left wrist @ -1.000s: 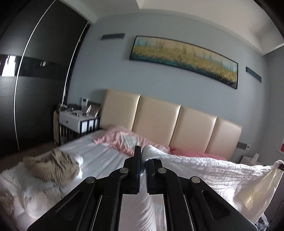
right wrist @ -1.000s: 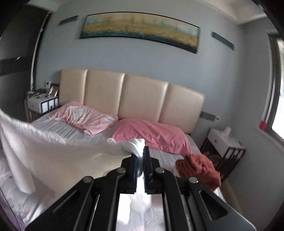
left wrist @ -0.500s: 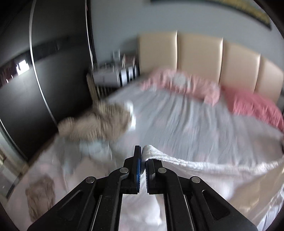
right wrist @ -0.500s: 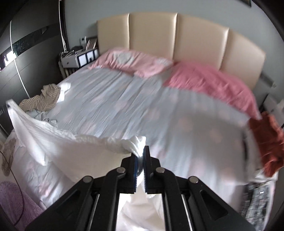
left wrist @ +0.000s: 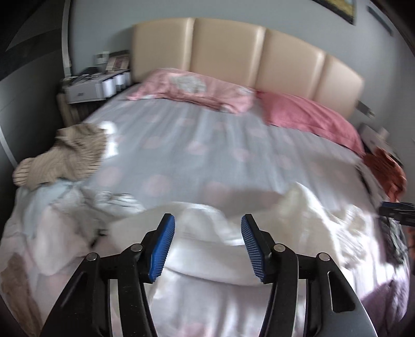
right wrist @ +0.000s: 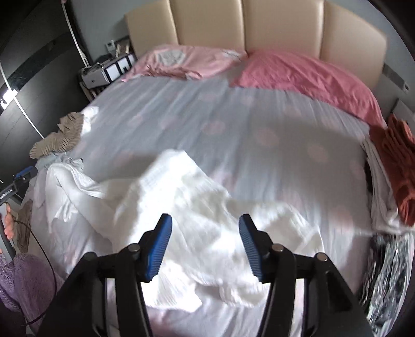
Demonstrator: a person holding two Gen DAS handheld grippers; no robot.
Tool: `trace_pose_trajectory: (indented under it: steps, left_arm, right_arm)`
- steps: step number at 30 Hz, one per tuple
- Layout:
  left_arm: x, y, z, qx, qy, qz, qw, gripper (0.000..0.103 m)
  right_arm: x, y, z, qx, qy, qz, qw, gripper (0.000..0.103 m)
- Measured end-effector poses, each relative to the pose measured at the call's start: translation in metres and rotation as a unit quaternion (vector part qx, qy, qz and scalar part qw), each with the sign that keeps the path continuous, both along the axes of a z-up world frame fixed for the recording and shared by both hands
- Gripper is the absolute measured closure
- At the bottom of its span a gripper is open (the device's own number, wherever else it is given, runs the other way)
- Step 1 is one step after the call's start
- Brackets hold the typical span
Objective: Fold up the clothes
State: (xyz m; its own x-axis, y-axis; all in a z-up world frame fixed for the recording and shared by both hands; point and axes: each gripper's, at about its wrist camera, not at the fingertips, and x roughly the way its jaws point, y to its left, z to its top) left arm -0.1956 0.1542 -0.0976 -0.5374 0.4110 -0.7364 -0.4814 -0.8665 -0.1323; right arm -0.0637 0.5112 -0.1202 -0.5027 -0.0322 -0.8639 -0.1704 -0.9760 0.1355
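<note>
Far left of the rm, dark wardrobe doors (right wrist: 31,85) run along the wall, w/ a nightstand (left wrist: 90,88) at the head end; what's on top is too blurred to name. A striped beige garment (left wrist: 64,155) sits crumpled at the bed's left edge, pale clothes (left wrist: 52,202) bunched just nearer.

Your left claw (left wrist: 206,243) is spread wide, blue pads (left wrist: 162,246) apart, nothing between them. It hovers over the near edge of the white towel (right wrist: 197,212), which lies loose and rumpled on the near part of the bed (right wrist: 233,116). Sheet is grey w/ faint pink dots, bare across the middle. Two pink pillows (right wrist: 298,75) lie against the beige padded headboard (left wrist: 233,49).

Your right claw (right wrist: 205,246) is likewise wide apart, empty, above the towel's right half. In its view the left claw's tip shows at far left w/ a few fingers (right wrist: 9,223) on the handle and a purple sleeve (right wrist: 23,280) below.

Right edge of the bed: rust-orange garment (right wrist: 399,168), w/ a dark patterned pile (right wrist: 389,272) nearer, cut off by the lens rim. Both views are motion-smeared, so towel weave and its exact edges are hard to make out. A picture frame (left wrist: 339,9) is clipped at top right.
</note>
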Motion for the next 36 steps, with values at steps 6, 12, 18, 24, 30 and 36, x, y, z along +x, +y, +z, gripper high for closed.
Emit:
trace_pose_trajectory:
  steps: [6,12,18,24,30,36]
  left_arm:
    - [0.029,0.054,-0.022,0.02,-0.066,-0.073,0.995,0.037]
    - [0.049,0.107,-0.086,-0.011,-0.15,-0.112,0.9823,0.037]
    - [0.051,0.134,-0.128,-0.045,-0.181,-0.11,0.9762,0.037]
    - [0.056,0.154,-0.147,-0.083,-0.159,-0.134,0.9746,0.085]
    - [0.058,0.137,-0.107,-0.023,-0.095,-0.12,0.988,0.096]
    - [0.057,0.086,-0.043,0.046,-0.013,-0.053,0.9974,0.096]
  right_arm:
    - [0.044,0.023,-0.05,-0.018,-0.076,-0.05,0.996,0.05]
    - [0.067,0.044,-0.1,-0.103,-0.108,-0.102,0.984,0.05]
    - [0.061,0.054,-0.11,-0.144,-0.081,-0.125,0.978,0.05]
    - [0.061,0.071,-0.115,-0.19,-0.04,-0.162,0.967,0.083]
    - [0.07,0.08,-0.1,-0.203,0.021,-0.181,0.962,0.102]
    - [0.093,0.073,-0.049,-0.12,0.092,-0.176,0.973,0.103]
